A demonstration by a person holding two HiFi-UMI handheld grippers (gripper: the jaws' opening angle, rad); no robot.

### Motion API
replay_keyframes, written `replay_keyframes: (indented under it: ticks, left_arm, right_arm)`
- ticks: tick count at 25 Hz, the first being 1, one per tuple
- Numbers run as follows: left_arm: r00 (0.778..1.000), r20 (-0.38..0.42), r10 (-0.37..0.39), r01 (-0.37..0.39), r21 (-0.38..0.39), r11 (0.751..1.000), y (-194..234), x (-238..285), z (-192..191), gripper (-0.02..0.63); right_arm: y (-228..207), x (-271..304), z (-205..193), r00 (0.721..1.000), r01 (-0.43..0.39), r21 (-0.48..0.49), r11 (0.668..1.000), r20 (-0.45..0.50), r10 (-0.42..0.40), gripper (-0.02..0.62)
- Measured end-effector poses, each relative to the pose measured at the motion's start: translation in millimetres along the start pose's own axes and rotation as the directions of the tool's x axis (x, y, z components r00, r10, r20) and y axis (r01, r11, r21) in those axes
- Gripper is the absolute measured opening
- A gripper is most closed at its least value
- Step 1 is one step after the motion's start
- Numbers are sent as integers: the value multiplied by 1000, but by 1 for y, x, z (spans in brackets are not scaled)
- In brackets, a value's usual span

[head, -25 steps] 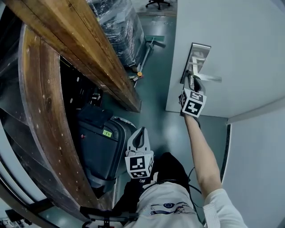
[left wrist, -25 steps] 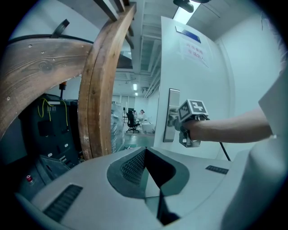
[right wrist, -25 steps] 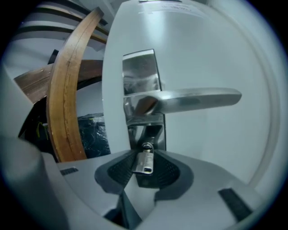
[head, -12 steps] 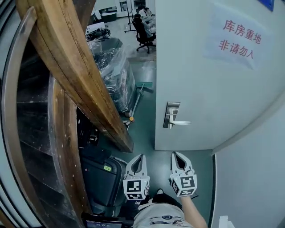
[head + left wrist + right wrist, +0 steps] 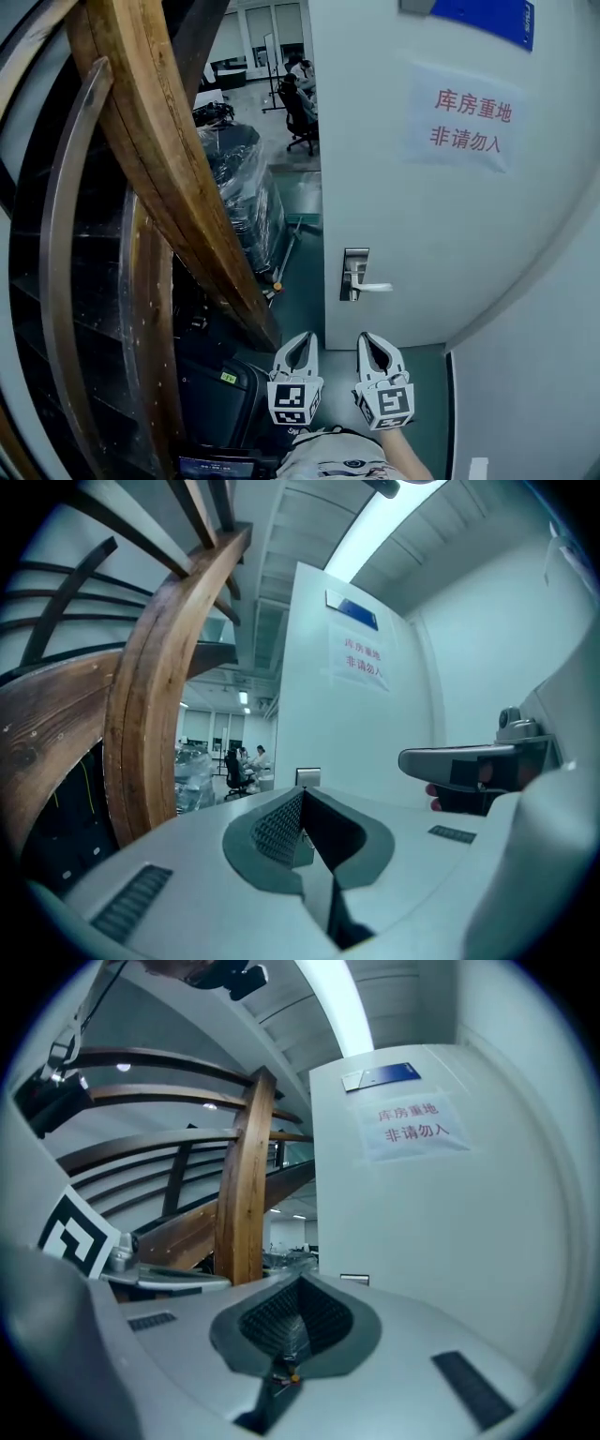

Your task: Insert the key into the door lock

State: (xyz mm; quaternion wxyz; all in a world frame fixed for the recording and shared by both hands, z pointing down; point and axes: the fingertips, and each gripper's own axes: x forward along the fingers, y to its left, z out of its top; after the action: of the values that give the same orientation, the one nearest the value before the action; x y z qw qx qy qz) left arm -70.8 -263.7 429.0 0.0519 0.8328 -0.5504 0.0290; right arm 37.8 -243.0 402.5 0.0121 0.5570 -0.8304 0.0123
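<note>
The white door (image 5: 441, 234) stands ahead with its metal lock plate (image 5: 354, 274) and lever handle (image 5: 377, 287). No key shows in any view, neither at the lock nor in either gripper. My left gripper (image 5: 301, 336) and right gripper (image 5: 364, 337) are side by side at the bottom of the head view, well short of the door and both shut with nothing between the pads. In the left gripper view the left gripper (image 5: 302, 794) points at the lock plate (image 5: 307, 777). The right gripper (image 5: 300, 1279) points left of the lock plate (image 5: 354, 1280).
A heavy wooden stair beam (image 5: 178, 187) slants down on the left. Under it lie plastic-wrapped goods (image 5: 246, 192) and a black suitcase (image 5: 220, 389). A paper sign (image 5: 466, 119) hangs on the door. Behind the door's edge is an office with a chair (image 5: 302, 117).
The right gripper has come off the lock plate and drawn back beside the left one. Both grippers have risen, and the head view has tilted up to take in the door's sign.
</note>
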Motion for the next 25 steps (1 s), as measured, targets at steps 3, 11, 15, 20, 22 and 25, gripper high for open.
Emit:
replay_keyframes:
  ticks: [3,11,15,20,22,25]
  left_arm:
    - [1000,11,6,-6,6,1000,2,0,5,3]
    - [1000,27,12,-13,12,1000,8,0,10,3]
    - [999,29,13,-14,11,1000,12,1,10,3]
    - [1000,27,7,-7,1,1000,12,3,7,3]
    - [1000,24,5,-5,0,1000,13,3,6,3]
    - [1000,23,4,-4,-1,1000,14,4,6,3]
  right_arm:
    - [2,2,4,1000,-11,1,1000,11,11,6]
    - [7,7,10,999,-23,-13,1000,23,23,6]
    - [9,9,10,1000,-15,-35,999,17,16,6]
    - [8,11,6,1000,-5,-27,1000,7,5,5]
    - [8,12,4,1000,-4,-21,1000,2,4,6]
    - [8,14,2,1000,-5,-17,1000,-2,5,6]
